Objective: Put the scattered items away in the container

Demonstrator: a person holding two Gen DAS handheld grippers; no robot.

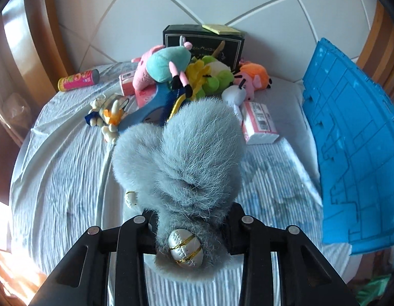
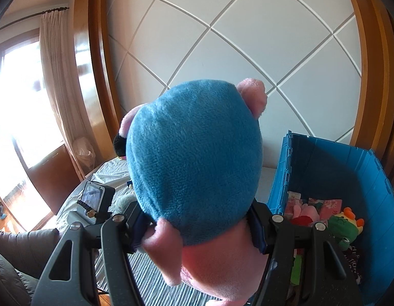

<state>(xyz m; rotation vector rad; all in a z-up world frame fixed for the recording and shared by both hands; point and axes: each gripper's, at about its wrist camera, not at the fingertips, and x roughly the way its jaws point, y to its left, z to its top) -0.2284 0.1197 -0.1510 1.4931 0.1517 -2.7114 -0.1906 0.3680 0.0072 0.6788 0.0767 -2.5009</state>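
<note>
The left tool (image 1: 189, 229) pinches a grey furry toy (image 1: 179, 158) at centre frame, above the striped bed (image 1: 56, 178). The right tool (image 2: 197, 229) grips a blue-and-pink plush (image 2: 197, 163) at centre frame, left of the blue container (image 2: 332, 168) holding other toys at lower right.

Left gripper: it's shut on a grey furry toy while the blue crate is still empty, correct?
Not quite. The left gripper is shut on the grey furry toy, but the blue crate is not empty: the right wrist view shows plush toys and packets already inside.
</note>
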